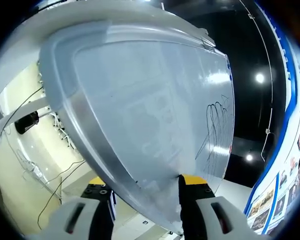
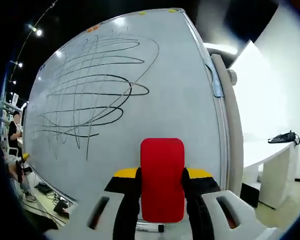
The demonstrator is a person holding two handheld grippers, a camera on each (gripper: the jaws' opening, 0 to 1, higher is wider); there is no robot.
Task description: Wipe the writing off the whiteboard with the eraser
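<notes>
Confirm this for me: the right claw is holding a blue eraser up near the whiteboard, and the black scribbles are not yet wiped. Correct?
Not quite: the eraser is red, not blue, as the right gripper view shows. The rest holds: the right claw grips it near the whiteboard, and the black scribbles are not yet wiped.

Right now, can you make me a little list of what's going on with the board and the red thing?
board: large white whiteboard, upright, metal-framed
writing: black looping marker scribbles on the board, not yet wiped
eraser: red rectangular eraser, apart from the scribbles
right hand-held gripper: shut on the eraser, facing the board
left hand-held gripper: jaws on either side of the board's edge; contact unclear
background: white table with a dark object on it
</notes>
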